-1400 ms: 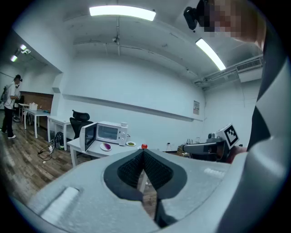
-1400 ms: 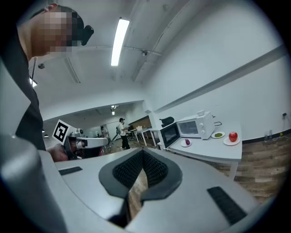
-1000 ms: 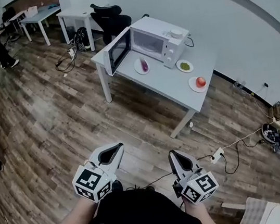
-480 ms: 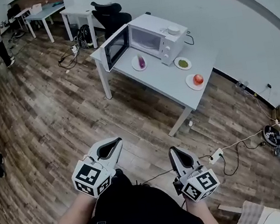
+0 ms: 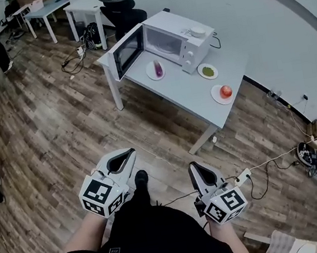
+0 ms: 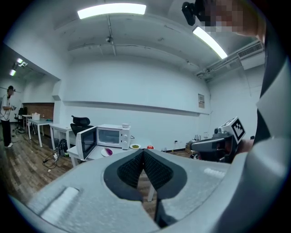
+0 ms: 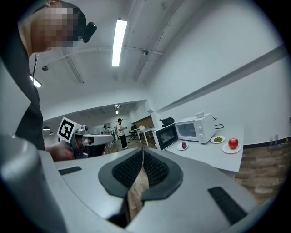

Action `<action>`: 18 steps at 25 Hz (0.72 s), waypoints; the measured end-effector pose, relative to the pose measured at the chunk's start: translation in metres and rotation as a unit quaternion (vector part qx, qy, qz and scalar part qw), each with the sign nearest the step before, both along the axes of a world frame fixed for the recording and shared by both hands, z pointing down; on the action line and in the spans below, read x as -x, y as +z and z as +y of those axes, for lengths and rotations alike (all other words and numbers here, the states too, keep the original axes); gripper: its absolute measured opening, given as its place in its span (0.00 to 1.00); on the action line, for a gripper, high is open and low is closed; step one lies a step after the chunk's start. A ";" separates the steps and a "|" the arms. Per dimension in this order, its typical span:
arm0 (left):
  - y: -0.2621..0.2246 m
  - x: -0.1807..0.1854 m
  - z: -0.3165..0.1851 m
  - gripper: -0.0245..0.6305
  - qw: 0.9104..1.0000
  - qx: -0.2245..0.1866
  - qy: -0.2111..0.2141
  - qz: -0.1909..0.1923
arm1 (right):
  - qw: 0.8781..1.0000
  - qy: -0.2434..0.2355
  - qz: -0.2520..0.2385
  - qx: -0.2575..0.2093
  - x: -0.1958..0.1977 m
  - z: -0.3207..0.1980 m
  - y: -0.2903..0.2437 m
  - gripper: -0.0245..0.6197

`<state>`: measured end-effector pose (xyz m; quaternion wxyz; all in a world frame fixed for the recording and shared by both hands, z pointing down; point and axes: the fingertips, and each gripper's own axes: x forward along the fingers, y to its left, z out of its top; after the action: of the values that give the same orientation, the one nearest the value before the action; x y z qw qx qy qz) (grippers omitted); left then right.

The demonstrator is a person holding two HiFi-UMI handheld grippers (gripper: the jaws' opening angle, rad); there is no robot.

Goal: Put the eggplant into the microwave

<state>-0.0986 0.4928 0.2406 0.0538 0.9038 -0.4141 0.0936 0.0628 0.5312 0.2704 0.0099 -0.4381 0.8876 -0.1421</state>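
Close to the person's body, the left gripper and the right gripper hang over the wooden floor, each with its jaws closed tip to tip and nothing between them. Well beyond them stands a white table bearing a red fruit and a plate of something green. Toward its far end the purple eggplant lies on a small white plate, just in front of the microwave, whose door stands open.
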 end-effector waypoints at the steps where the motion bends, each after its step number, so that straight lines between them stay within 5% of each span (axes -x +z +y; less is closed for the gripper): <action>1: 0.000 0.001 -0.010 0.04 1.000 -0.001 0.001 0.003 | 1.000 -0.001 0.002 0.000 0.002 -0.009 0.000 0.06; 18: -0.006 0.075 -0.216 0.04 0.999 0.005 0.026 0.021 | 1.000 0.013 0.010 0.018 0.084 -0.217 -0.008 0.06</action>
<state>-0.1734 0.2770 0.2347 0.0646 0.9157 -0.3888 0.0782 -0.0215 0.3144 0.2625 -0.0052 -0.4511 0.8791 -0.1540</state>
